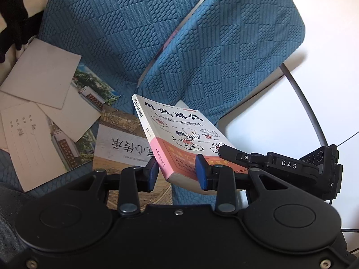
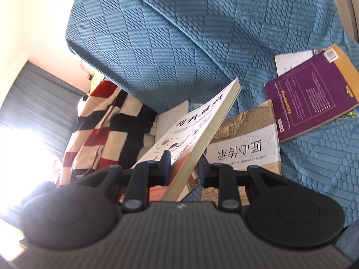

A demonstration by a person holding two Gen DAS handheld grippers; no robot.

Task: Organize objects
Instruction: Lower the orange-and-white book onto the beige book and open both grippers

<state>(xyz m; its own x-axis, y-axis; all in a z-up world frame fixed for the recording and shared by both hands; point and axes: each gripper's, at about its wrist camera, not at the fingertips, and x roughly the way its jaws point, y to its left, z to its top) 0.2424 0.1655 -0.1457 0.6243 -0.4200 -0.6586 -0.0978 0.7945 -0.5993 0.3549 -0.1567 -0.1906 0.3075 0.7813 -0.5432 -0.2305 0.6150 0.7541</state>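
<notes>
A paperback [image 1: 179, 132] with a white and orange cartoon cover hangs tilted above a blue quilted sofa seat [image 1: 125, 33]. My left gripper [image 1: 178, 173] is shut on its near corner by the pink spine, one blue pad on either side. My right gripper [image 1: 222, 151] comes in from the right with a black finger on the cover. In the right wrist view, the same paperback [image 2: 197, 130] rises steeply from the right gripper [image 2: 184, 170], which is shut on its lower edge.
A beige book [image 2: 244, 143] with large characters lies flat under the paperback, and a purple book [image 2: 311, 96] lies further right. Several cards and envelopes [image 1: 42, 74] are spread on the seat at left. A striped garment [image 2: 101, 121] is bunched against the sofa back [image 2: 179, 44].
</notes>
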